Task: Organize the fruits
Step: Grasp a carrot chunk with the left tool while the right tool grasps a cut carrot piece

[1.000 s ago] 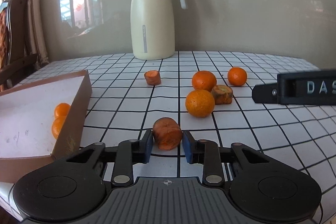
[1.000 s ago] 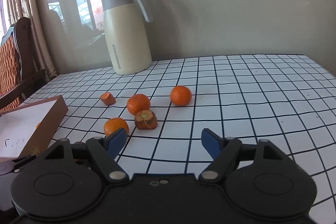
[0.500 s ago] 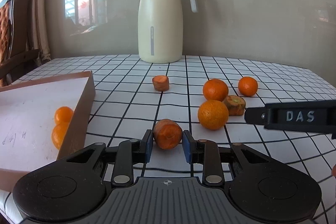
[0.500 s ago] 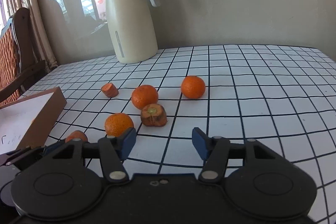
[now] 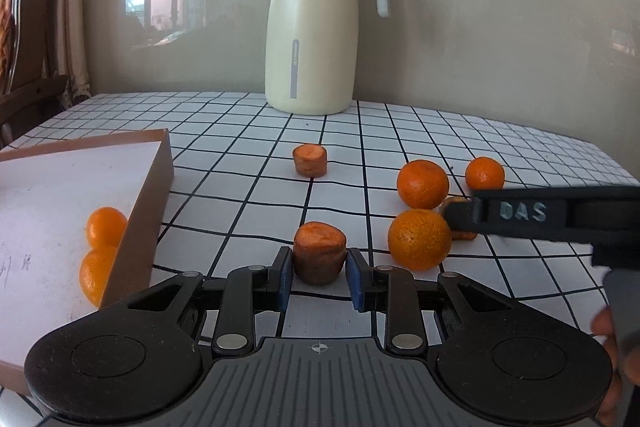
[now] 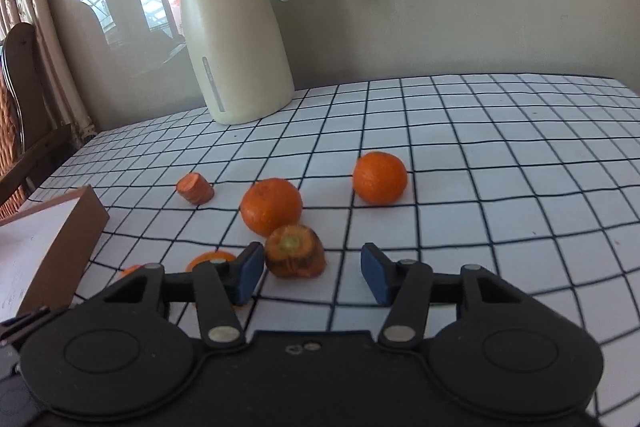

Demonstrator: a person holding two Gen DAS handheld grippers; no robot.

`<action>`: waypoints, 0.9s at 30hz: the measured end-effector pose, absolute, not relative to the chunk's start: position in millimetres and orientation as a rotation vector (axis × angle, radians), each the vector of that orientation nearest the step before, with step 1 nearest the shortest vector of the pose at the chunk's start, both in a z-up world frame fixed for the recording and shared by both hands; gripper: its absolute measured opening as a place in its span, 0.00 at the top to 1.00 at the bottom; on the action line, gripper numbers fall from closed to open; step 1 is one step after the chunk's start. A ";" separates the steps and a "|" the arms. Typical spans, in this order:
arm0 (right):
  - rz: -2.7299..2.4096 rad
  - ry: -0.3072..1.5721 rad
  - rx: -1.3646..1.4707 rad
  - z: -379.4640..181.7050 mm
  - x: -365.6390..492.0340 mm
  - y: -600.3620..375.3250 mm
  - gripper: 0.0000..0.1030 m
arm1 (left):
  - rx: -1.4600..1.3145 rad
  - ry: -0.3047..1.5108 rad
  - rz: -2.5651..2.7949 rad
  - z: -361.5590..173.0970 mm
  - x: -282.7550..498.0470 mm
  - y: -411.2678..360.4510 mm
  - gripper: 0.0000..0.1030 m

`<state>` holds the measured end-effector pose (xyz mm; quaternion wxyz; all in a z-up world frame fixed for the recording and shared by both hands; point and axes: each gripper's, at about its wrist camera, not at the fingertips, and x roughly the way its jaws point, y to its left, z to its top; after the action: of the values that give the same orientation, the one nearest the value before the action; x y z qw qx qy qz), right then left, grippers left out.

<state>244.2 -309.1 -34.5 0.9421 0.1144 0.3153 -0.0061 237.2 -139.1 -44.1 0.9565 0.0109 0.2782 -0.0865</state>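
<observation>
Left wrist view: left tongs closed to a narrow gap with a carrot stub standing upright between the blue pads, cut face up. Pads look to be touching its sides, or all but — held, by my reading. Brown box lies just to the left with two tangerines inside by its wall; that is the likely drop, a short move leftward over the rim. Nearest loose tangerine sits just right of the tongs. Two more tangerines and a second carrot stub lie further out on the checked tabletop. Cream jug at the back, well apart. The right tool crosses in from the right, partly covering a third stub.

Right wrist view: right tongs wide open, nothing held. A carrot top with a greenish core lies in the gap, close against the left pad and well off the right one — tongs need a shift left to centre. A tangerine touches it behind and could get nudged.
</observation>
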 end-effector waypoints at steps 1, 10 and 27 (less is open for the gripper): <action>-0.011 0.647 0.228 -35.7 246.7 -308.1 0.56 | 0.025 0.569 -0.178 -44.0 238.0 -139.7 0.72; -0.010 0.636 0.160 -36.2 249.6 -295.3 0.74 | 0.026 0.588 -0.179 -41.7 244.2 -142.0 0.72; 0.004 0.577 0.221 -18.9 212.3 -307.3 0.74 | 0.023 0.556 -0.208 -33.9 228.6 -135.0 0.72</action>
<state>212.3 -307.3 -18.9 0.9527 0.1085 0.2838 0.0021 228.6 -135.0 -33.9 0.9562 0.0111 0.2741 -0.1022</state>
